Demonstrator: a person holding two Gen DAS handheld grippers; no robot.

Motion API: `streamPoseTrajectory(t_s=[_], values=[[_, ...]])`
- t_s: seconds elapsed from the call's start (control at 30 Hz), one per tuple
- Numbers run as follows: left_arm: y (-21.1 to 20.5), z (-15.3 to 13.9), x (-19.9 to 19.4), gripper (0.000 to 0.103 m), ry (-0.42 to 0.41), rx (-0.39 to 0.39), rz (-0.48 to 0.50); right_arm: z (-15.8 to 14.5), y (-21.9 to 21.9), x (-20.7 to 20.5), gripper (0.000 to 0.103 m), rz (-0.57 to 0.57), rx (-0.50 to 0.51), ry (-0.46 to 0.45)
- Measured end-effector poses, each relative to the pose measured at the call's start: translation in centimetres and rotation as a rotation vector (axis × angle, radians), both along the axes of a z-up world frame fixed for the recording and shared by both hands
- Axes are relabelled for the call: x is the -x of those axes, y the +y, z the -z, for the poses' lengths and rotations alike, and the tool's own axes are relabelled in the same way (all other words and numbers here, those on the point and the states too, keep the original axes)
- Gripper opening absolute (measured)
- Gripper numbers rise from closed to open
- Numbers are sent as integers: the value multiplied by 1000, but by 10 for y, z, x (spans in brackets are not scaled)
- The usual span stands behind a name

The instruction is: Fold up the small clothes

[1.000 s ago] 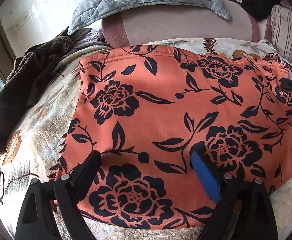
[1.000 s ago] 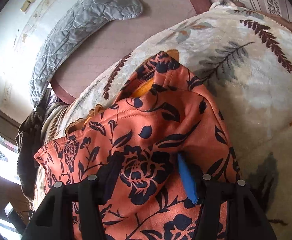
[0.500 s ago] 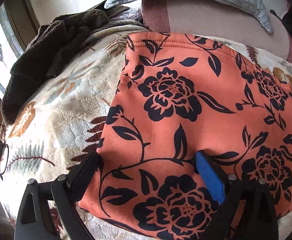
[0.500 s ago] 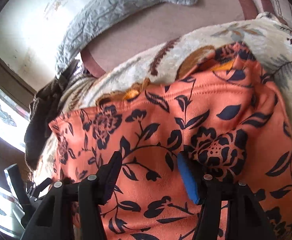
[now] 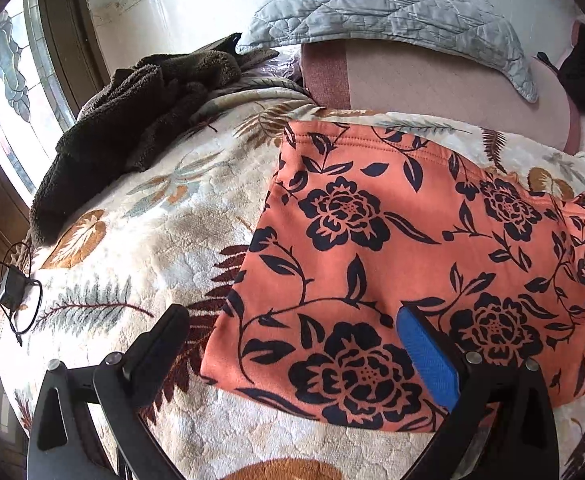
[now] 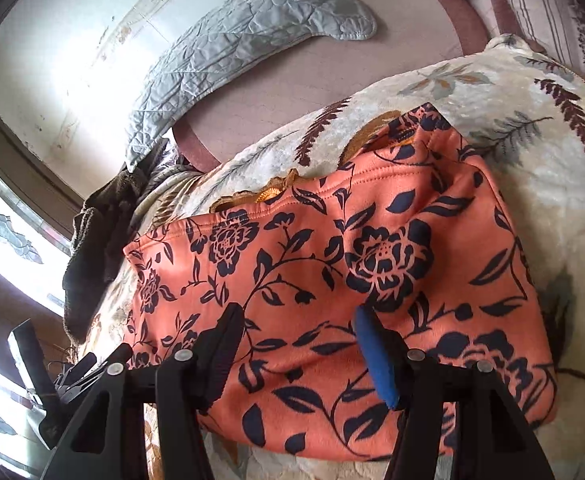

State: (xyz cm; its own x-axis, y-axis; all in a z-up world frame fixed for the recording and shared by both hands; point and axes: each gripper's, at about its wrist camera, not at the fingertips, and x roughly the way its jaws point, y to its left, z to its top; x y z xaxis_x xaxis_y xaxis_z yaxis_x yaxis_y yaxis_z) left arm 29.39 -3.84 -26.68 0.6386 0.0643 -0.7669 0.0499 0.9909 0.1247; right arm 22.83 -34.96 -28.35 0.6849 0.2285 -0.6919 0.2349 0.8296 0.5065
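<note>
Orange floral garment flat on leaf-print blanket, both grippers' fingers spread above it.

Right gripper spread wide over orange floral garment on blanket.

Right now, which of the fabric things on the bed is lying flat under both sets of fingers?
The orange garment with black flowers, spread flat; the dark brown fleece is heaped aside, and the grey quilted pillow lies behind.

Daylight floods from the window; wall overexposed; fisheye edges dark, warped.
</note>
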Motion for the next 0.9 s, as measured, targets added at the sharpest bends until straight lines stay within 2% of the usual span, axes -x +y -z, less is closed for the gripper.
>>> streamPoseTrajectory(t_s=[0.07, 0.13, 0.17, 0.27, 0.37, 0.43, 0.57, 0.67, 0.8, 0.9], values=[[-4, 11, 4, 103, 63, -1, 33, 8, 2, 8, 62, 9, -8, 53], [-15, 37, 5, 103, 178, -63, 85, 29, 6, 11, 63, 2, -15, 179], [-17, 46, 5, 103, 203, -82, 95, 37, 7, 14, 63, 2, -22, 211], [-9, 33, 11, 103, 167, -37, 87, 25, 14, 28, 62, 4, 0, 167], [2, 29, 20, 103, 165, 6, 71, 12, 12, 50, 63, 17, -66, 102], [8, 27, 24, 103, 171, 62, 71, 9, 7, 63, 68, 29, -108, 85], [21, 16, 33, 103, 148, 132, 68, 17, -6, 80, 72, 53, -257, 104], [28, 18, 37, 103, 180, 192, 66, 33, -11, 91, 73, 76, -381, 152], [30, 25, 30, 103, 216, 202, 50, 46, -15, 88, 73, 83, -449, 165], [25, 46, 14, 103, 302, 128, 32, 62, -21, 81, 73, 113, -494, 211]])
